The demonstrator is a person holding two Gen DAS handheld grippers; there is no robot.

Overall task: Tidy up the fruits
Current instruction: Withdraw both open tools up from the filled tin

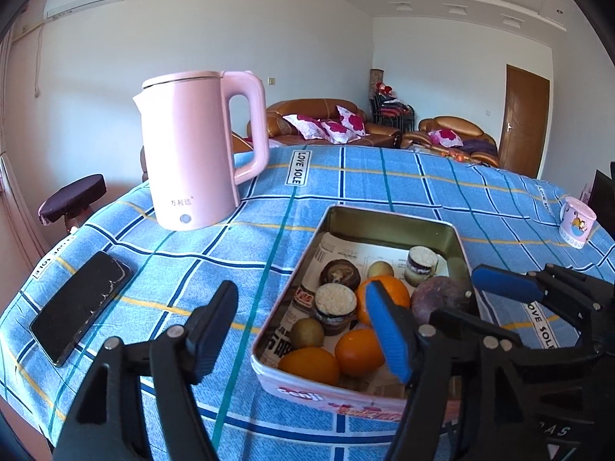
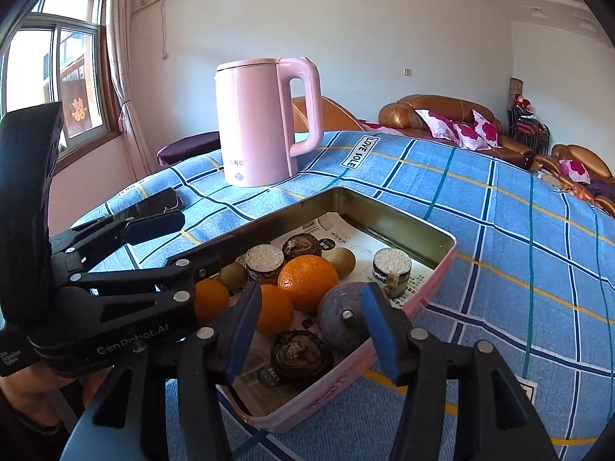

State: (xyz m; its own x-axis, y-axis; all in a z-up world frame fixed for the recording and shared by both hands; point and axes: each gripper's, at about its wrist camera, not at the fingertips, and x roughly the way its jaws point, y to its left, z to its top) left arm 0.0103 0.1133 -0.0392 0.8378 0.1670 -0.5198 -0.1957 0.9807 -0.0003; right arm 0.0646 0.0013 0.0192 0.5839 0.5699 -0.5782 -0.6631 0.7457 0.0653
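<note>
Indoors, on a table spread with a blue checked cloth (image 1: pixel 346 176), a dark phone (image 1: pixel 80 303) lies at the far left, with a pink kettle (image 1: pixel 196 150) standing upright behind it. Next along, the left gripper (image 1: pixel 303 330) hangs with its jaws partly open and nothing between them, one finger over the cloth and the other above the near left part of a pink tin (image 1: pixel 453 230) lined with newspaper. Inside the tin sit oranges (image 2: pixel 307 276), small greenish-brown fruits (image 2: pixel 342 261), a purple round fruit (image 2: pixel 342 315) and several round cakes (image 2: pixel 265 261). To the right, the right gripper (image 2: pixel 307 326) is poised over the tin's near edge, jaws partly apart and gripping nothing, the purple fruit just beside its right finger. At the far right edge stands a small patterned cup (image 1: pixel 576 223), well apart from the tin.
</note>
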